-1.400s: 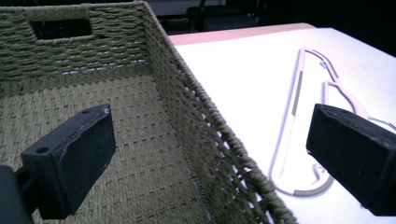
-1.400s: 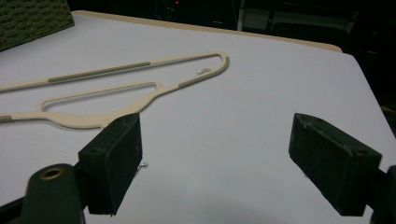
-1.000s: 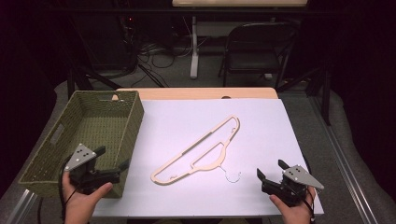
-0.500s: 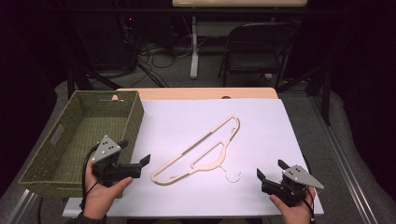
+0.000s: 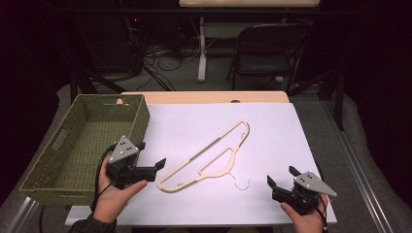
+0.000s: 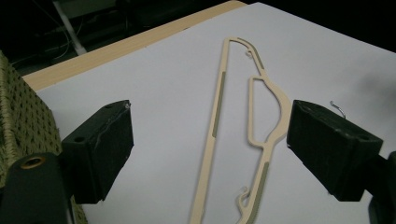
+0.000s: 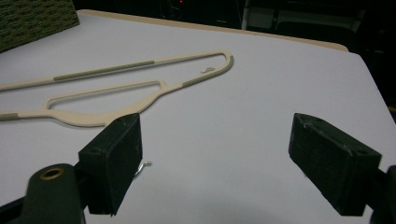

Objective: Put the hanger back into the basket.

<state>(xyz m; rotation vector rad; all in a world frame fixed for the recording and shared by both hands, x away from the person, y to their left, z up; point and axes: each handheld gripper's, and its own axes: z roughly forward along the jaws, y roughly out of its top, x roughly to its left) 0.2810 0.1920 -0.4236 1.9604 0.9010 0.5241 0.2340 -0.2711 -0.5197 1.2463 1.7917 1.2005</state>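
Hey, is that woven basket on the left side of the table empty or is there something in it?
Empty. The high view shows the basket with a bare woven floor, and the hanger lies flat outside it.

Left hand-held gripper (image 5: 158, 170) narrowing, right hand-held gripper (image 5: 282, 177) agape.

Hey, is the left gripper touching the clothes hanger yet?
Apart. In the high view, white table cover shows between the left gripper and the near end of the hanger. The left gripper view shows the hanger lying flat beyond the open jaws.

Cream hanger (image 5: 210, 158) flat, slantwise on white sheet (image 5: 272, 131)
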